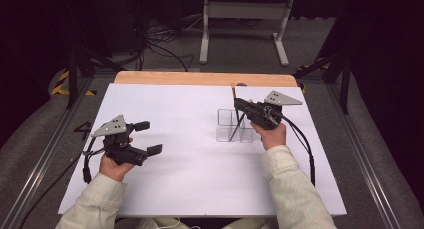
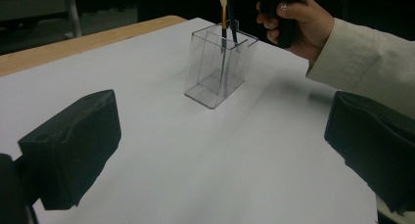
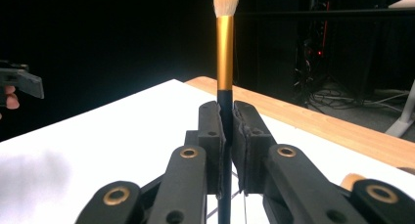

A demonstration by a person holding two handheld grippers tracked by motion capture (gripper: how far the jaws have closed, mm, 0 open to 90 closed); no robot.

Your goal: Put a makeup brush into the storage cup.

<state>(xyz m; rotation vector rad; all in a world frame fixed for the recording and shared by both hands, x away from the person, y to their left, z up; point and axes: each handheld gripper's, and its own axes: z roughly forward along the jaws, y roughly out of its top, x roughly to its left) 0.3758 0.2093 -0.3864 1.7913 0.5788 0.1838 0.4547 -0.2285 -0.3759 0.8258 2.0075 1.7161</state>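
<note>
White tabletop (image 1: 200, 179), clear holder (image 2: 218, 67) below right jaws (image 3: 226, 131) clamped on makeup brush (image 3: 224, 53); left jaws (image 1: 145, 137) wide open, empty. Could tip holder if dragged sideways.

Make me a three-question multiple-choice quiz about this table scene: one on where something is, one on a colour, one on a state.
1. Where does the brush stand?
A. flat on the table
B. in the clear container
C. on the floor

2. What colour is the band under its bristles?
A. gold
B. red
C. green

3. How are the left gripper jaws?
A. clamped on the brush
C. shut on nothing
B. open

Answers: 1 B, its lower end sits inside the container; 2 A, the right gripper view shows gold; 3 B, the jaws stand wide apart, while the right gripper clamps the handle.
</note>
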